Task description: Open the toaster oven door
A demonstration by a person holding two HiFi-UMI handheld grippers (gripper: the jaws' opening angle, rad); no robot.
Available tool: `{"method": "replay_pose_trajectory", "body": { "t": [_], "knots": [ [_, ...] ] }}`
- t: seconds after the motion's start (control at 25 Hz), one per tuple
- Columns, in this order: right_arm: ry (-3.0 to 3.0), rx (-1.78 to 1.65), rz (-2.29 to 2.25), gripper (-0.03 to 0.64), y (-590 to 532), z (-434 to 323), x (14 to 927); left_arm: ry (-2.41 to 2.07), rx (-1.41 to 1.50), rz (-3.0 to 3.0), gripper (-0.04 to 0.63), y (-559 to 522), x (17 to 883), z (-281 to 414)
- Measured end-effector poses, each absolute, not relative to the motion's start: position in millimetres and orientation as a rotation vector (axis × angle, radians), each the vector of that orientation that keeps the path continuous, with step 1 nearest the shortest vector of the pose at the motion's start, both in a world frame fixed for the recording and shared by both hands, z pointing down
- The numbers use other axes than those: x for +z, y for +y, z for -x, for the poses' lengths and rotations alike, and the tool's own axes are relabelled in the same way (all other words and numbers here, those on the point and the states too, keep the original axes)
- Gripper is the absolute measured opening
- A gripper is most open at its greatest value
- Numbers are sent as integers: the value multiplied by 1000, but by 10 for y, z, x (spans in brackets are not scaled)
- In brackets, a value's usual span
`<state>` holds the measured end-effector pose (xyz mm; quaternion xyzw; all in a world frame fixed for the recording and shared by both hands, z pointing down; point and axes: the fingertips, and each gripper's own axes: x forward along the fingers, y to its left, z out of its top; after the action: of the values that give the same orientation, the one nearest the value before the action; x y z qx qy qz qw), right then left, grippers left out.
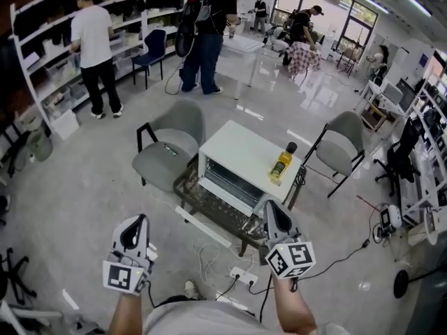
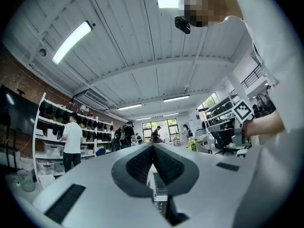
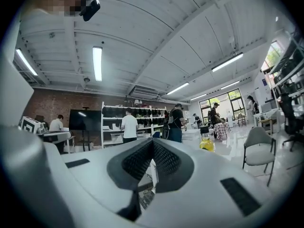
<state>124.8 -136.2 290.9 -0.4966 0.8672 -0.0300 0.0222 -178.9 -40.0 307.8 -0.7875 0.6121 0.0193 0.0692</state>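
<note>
- Two grippers low in the head view, one in each hand, both pointing out toward the toaster oven.
- Left gripper (image 1: 141, 219): fingers (image 2: 140, 164) pressed tight together, with nothing between them. Off to the left of the oven and well apart from it.
- Right gripper (image 1: 269, 204): fingers (image 3: 166, 159) tight together too, holding nothing. Tip right by the oven's near right corner in the head view. Touching or not, cannot tell.
- White toaster oven (image 1: 244, 151) in the middle of the room, on a low dark table (image 1: 209, 209).
- Oven door (image 1: 225, 181) shut flat against the front, facing the person.
- Yellow bottle (image 1: 281, 165) with a black cap, standing up on top of the oven near its right edge.
- Left grey chair (image 1: 167, 152) just beside the table. Right grey chair (image 1: 346, 145) near the other side.
- White power strip (image 1: 241, 278) on the floor between the two grippers, with cables around it.
- Far back: a person in a white shirt (image 1: 93, 40) at the white shelves (image 1: 42, 68), and a person with a backpack (image 1: 209, 26) standing near.
- Seen from the left gripper view too: the yellow bottle off to the right, and the right gripper's marker cube (image 2: 243, 110) past it.
</note>
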Motion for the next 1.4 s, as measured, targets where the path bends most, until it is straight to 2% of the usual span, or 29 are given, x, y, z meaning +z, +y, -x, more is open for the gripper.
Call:
{"method": "replay_pose_trajectory", "body": {
  "t": [0.6, 1.4],
  "knots": [
    [2592, 36, 1699, 23, -871, -1512, 2665, 1924, 88, 2304, 17, -34, 3048, 2177],
    [2550, 66, 1791, 23, -883, -1674, 2651, 1848, 127, 2369, 17, -282, 3016, 1978]
  ]
}}
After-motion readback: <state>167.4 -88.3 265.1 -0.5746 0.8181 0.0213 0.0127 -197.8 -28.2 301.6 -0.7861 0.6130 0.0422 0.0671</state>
